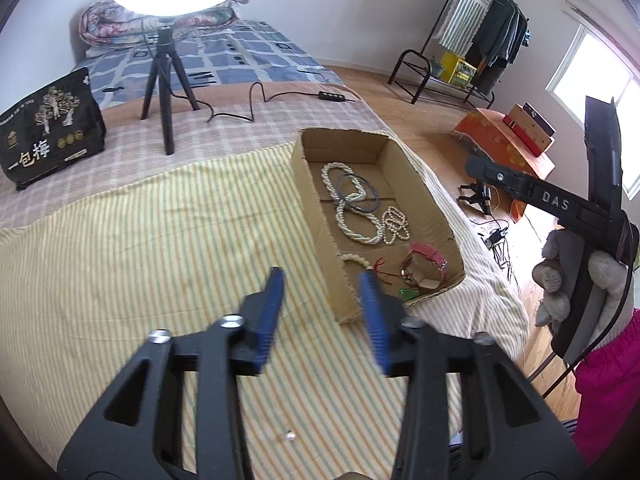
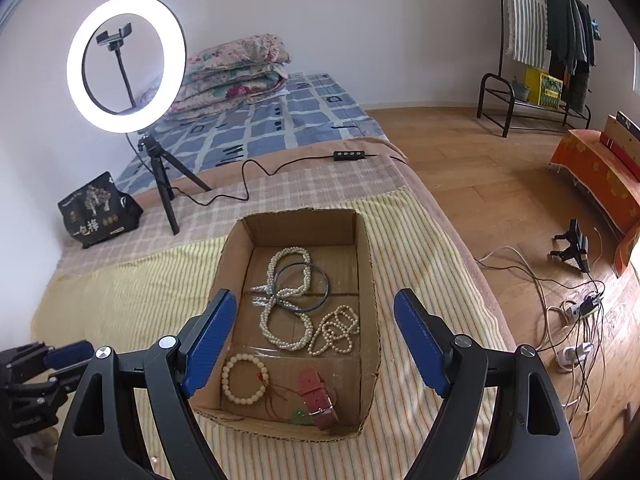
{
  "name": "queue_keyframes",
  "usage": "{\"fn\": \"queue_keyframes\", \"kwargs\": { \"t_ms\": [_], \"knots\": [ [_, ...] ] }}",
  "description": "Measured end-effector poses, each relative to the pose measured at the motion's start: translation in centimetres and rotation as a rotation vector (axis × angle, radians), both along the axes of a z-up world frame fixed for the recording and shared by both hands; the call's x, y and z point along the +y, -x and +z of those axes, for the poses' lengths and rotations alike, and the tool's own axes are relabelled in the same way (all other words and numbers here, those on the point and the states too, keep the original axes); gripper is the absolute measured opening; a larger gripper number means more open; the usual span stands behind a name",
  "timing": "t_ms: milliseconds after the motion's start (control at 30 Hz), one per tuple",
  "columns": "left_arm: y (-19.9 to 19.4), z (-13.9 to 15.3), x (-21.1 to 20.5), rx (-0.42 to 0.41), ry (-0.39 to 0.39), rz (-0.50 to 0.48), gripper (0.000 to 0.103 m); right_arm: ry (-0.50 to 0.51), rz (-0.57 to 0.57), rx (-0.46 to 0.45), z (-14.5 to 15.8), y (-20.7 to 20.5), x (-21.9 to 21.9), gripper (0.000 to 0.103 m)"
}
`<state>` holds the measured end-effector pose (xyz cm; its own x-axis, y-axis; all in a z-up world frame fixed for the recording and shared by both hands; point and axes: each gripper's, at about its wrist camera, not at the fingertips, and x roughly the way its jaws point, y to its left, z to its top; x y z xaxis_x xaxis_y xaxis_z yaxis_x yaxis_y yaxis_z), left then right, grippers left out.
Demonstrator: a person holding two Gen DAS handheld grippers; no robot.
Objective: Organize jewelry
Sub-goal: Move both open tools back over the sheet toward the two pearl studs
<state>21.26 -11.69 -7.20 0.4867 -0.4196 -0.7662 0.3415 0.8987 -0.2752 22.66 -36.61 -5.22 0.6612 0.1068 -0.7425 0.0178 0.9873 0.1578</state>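
Note:
An open cardboard box (image 2: 370,280) sits on the striped bedsheet. It holds a long pearl necklace (image 2: 280,332), a dark bangle (image 2: 322,280), a smaller pearl strand (image 2: 336,332), a cream bead bracelet (image 2: 240,380), a pink watch (image 2: 318,396) and a green pendant (image 2: 300,416) on red cord. My right gripper (image 2: 315,298) hovers above the box, wide open and empty. My left gripper (image 1: 321,280) is open and empty at the near left corner of the box (image 1: 308,184). A tiny pale bead (image 1: 289,436) lies on the sheet below it.
A lit ring light on a tripod (image 2: 126,64) stands behind the box, its cable and controller (image 2: 350,155) trailing across the bed. A black bag (image 2: 96,212) sits far left. The bed edge drops right of the box to a wooden floor with cables (image 2: 580,308).

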Motion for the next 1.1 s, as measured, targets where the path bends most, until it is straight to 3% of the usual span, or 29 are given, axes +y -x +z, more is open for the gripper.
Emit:
{"fn": "queue_keyframes", "kwargs": {
  "t_ms": [467, 733, 833, 1100],
  "knots": [
    [1.1, -0.8, 8.2, -0.015, -0.045, 0.101, 0.052, 0.184, 0.315, -0.092, 0.2, 7.5, 9.3, 0.081],
    [1.5, -3.1, 10.0, 0.041, -0.074, 0.107, 0.052, 0.074, 0.437, -0.052, -2.0, 10.5, 12.7, 0.081],
    [1.6, -4.2, 10.3, 0.069, -0.074, 0.098, 0.041, 0.035, 0.467, -0.005, -3.4, 11.1, 14.0, 0.081],
    [1.9, -6.6, 10.5, 0.122, -0.078, 0.078, 0.039, 0.027, 0.488, 0.087, -7.3, 12.6, 16.5, 0.081]
  ]
}}
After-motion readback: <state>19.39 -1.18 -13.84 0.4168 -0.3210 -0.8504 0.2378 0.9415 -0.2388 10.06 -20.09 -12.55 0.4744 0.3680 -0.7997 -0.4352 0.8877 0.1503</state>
